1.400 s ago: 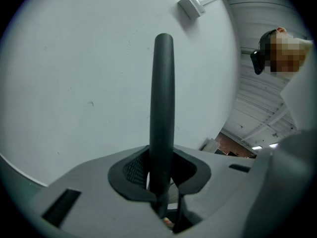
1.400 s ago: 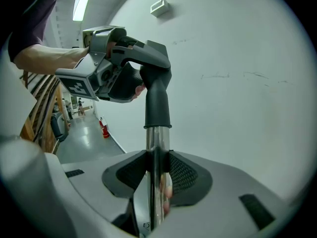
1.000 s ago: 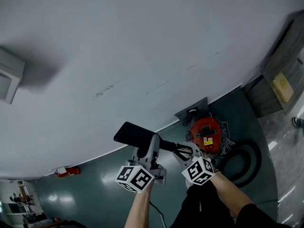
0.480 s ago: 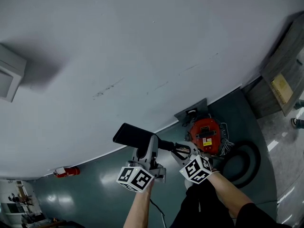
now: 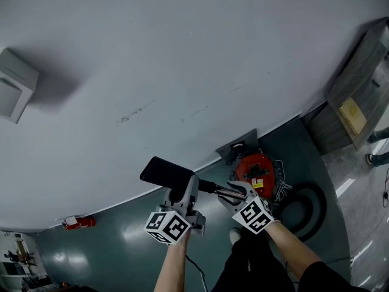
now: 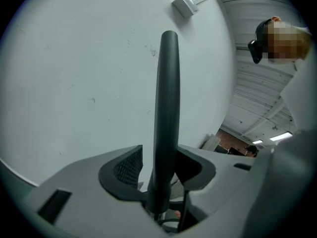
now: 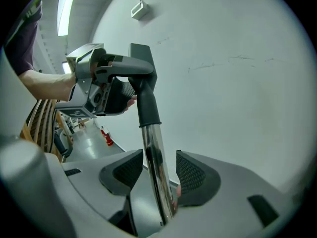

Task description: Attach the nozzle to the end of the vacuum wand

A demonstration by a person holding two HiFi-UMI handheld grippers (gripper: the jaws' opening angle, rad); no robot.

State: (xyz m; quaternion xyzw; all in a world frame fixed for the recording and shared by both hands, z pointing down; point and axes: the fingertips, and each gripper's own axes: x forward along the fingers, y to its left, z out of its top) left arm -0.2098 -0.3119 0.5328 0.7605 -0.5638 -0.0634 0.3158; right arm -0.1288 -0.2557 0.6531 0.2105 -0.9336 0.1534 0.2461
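Both tools have just been opening their jaws, while the nozzle and wand have hardly shifted. The left tool [image 6: 157, 165] stands wide around the black nozzle [image 6: 167, 108] and the right tool [image 7: 157, 170] wide around the chrome wand [image 7: 154, 148], neither pressing. The nozzle sits on the wand's end, in the air before the pale wall, above the red vacuum cleaner [image 5: 255, 172] on the floor.

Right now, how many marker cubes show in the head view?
2. The left cube sits low and centre-left, below the black nozzle. The right cube sits just right of it, below the red vacuum. Neither is covered.
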